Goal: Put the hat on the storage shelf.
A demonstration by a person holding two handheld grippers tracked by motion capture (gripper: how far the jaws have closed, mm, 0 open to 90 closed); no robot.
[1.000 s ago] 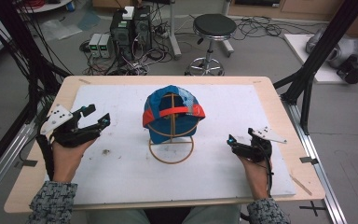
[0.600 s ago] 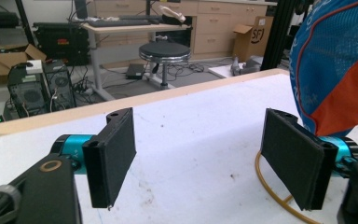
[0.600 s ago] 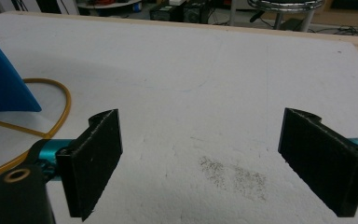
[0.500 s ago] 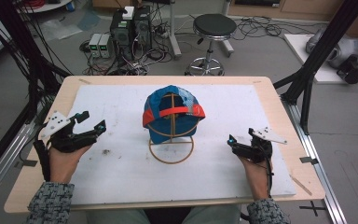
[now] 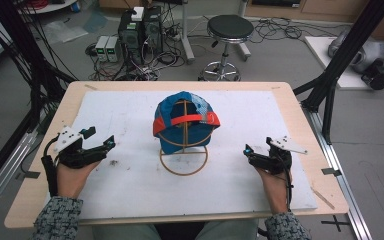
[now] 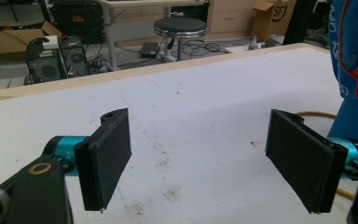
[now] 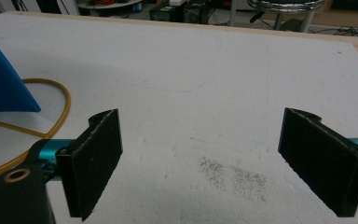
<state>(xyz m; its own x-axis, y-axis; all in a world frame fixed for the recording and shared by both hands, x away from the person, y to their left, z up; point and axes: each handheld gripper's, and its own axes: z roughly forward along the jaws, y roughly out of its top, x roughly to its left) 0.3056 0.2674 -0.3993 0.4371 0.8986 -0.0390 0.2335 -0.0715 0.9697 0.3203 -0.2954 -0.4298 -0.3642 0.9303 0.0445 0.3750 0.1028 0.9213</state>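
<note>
A blue cap (image 5: 180, 112) with an orange strap hangs on a yellow wire stand (image 5: 184, 161) at the middle of the white mat (image 5: 130, 185). My left gripper (image 5: 101, 137) rests low at the mat's left edge, well clear of the cap. Its jaws have just been opening and stand open over bare mat, as the left gripper view (image 6: 199, 140) shows, with the cap (image 6: 354, 60) at that view's right edge. My right gripper (image 5: 256, 147) sits to the right of the stand, open and holding nothing (image 7: 205, 140). The stand's ring (image 7: 63, 100) lies at its left.
The mat covers a wooden table (image 5: 300, 115). Beyond the far edge stand a black stool (image 5: 229, 27) and computer cases (image 5: 140, 30) among cables. Black frame posts (image 5: 340, 60) rise at both table sides. Dark specks (image 7: 233, 175) mark the mat.
My left hand has sunk toward the mat and drawn a little nearer the person. The right hand and the cap have kept still.
</note>
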